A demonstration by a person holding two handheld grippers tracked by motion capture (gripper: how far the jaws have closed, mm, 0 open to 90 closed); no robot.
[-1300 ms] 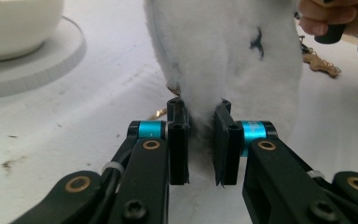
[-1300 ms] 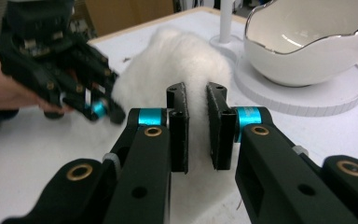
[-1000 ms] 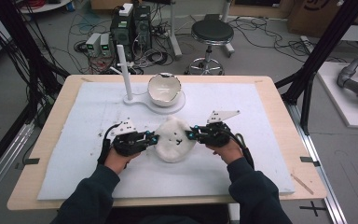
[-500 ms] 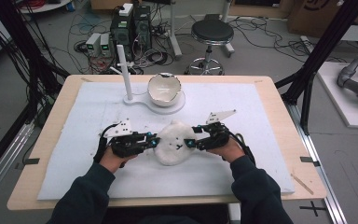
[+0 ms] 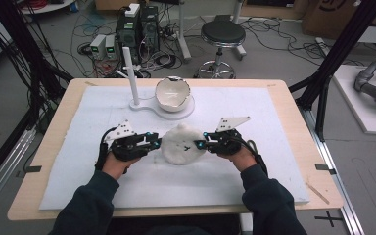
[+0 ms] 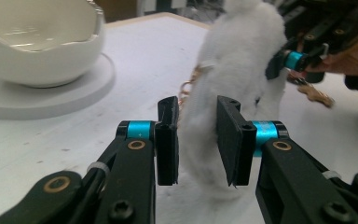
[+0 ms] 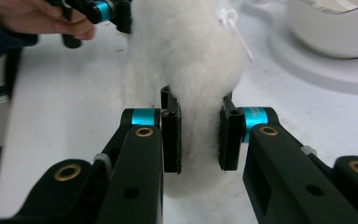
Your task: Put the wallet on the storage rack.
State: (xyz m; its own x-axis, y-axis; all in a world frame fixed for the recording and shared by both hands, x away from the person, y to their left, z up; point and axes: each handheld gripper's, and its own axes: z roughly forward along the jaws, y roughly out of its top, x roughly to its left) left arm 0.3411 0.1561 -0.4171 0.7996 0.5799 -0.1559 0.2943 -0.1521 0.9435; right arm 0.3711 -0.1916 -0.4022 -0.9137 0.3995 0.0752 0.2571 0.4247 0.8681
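Observation:
A white fluffy plush thing (image 5: 182, 143) lies mid-table on the white mat (image 5: 78, 171). My left gripper (image 5: 156, 142) has it from the left, my right gripper (image 5: 200, 144) from the right. In the left gripper view the jaws (image 6: 196, 135) have just been opening a little, and the fur (image 6: 242, 56) still sits pinched between the pads. In the right gripper view the jaws (image 7: 199, 135) have just been closing and press into the fur (image 7: 186, 46) on both sides. A small loop and tag stick out of the plush.
A white bowl with a jagged rim (image 5: 172, 93) sits on a flat white base (image 5: 152, 105) behind the plush, with an upright white post (image 5: 129, 73) beside it. The table's wooden edge (image 5: 293, 107) frames the mat. A stool (image 5: 223, 34) stands beyond.
Both hands stay beside the plush with little movement. The plush looks slightly reshaped between the two grippers.

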